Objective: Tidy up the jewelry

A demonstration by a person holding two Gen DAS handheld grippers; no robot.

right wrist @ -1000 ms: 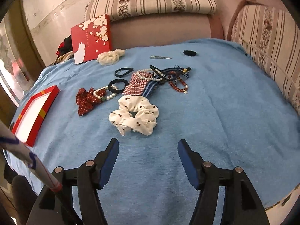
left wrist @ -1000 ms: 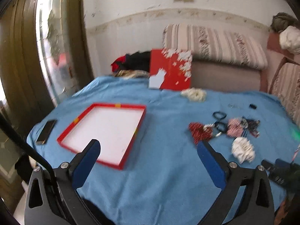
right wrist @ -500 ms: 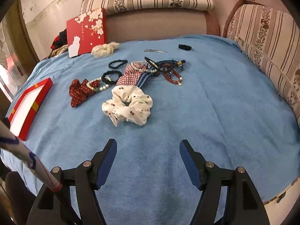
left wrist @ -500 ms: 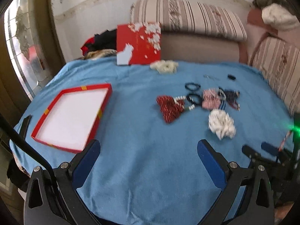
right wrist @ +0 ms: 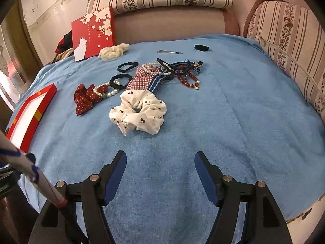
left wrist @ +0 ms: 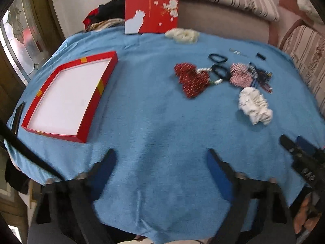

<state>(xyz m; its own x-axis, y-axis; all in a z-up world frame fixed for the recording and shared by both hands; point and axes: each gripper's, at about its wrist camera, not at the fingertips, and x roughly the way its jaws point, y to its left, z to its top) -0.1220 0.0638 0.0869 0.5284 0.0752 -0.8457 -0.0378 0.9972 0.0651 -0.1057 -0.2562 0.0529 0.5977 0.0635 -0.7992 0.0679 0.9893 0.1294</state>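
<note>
Hovering over the blue cloth that is covering the bench, the left gripper is closing its jaws with nothing between them, only bare cloth showing in the gap. The right gripper is holding its jaws well apart over the near cloth, also gripping nothing. In the right wrist view, a white cherry-print scrunchie is lying at about twelve o'clock from that gripper, well apart from its fingertips. Just beyond it, a jumble is spreading out: a red dotted bow at eleven o'clock, touching a pearl bracelet, two black hair ties, a checked red ribbon, a pearl string and a red bead bracelet. A metal hair clip and a small black tie are lying farther back, apart from the pile. In the left wrist view, the open red tray with its white floor is sitting at ten o'clock from the left gripper, well apart from the jewelry. A red flowered lid is leaning upright at the far edge, beside a cream scrunchie.
</note>
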